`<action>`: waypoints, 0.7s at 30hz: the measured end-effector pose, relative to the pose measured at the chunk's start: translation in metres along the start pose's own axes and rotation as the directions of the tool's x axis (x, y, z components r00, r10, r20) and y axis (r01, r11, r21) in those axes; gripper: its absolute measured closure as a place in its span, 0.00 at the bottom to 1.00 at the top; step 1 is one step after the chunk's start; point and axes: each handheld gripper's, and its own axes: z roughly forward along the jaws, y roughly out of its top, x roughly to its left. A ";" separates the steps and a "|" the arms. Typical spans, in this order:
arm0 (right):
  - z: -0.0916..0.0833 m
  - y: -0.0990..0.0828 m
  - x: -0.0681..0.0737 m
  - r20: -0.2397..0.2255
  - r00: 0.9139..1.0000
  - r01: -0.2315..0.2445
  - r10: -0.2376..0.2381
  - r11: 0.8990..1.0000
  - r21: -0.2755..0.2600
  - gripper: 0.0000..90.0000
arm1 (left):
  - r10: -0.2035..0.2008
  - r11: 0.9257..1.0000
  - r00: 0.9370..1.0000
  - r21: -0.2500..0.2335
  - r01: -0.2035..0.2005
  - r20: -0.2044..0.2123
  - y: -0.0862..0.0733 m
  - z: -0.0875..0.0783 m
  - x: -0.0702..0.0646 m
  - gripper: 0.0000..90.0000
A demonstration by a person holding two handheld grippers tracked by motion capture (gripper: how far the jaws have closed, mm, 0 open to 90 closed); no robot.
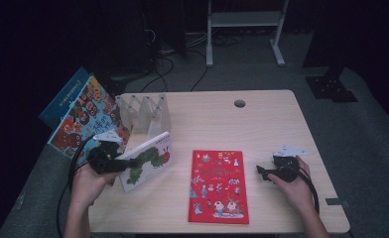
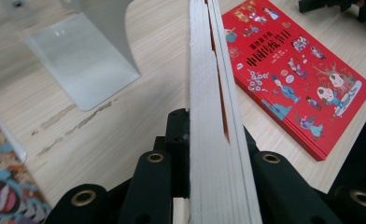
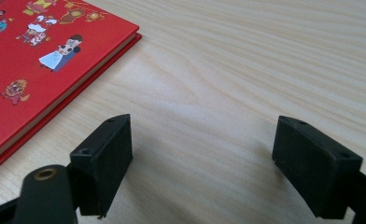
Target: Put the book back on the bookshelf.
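My two black fingers (image 3: 106, 161) stand wide apart with nothing between them, low over the pale wooden desk (image 3: 246, 60). The red picture book (image 3: 41, 65) lies flat, perhaps just beside my left finger.

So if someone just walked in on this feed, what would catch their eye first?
Probably the left gripper, shut on a white caterpillar book and holding it up on edge at the table's left, in front of the clear slotted book stand. Next, the bright red picture book lying flat mid-table. The right gripper rests open just right of it with nothing between its jaws.
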 end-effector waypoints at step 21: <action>0.000 0.000 0.000 0.003 1.000 -0.005 0.005 1.000 0.000 0.21 | -0.073 0.997 0.985 -0.025 0.070 -0.155 -0.003 0.006 0.026 0.84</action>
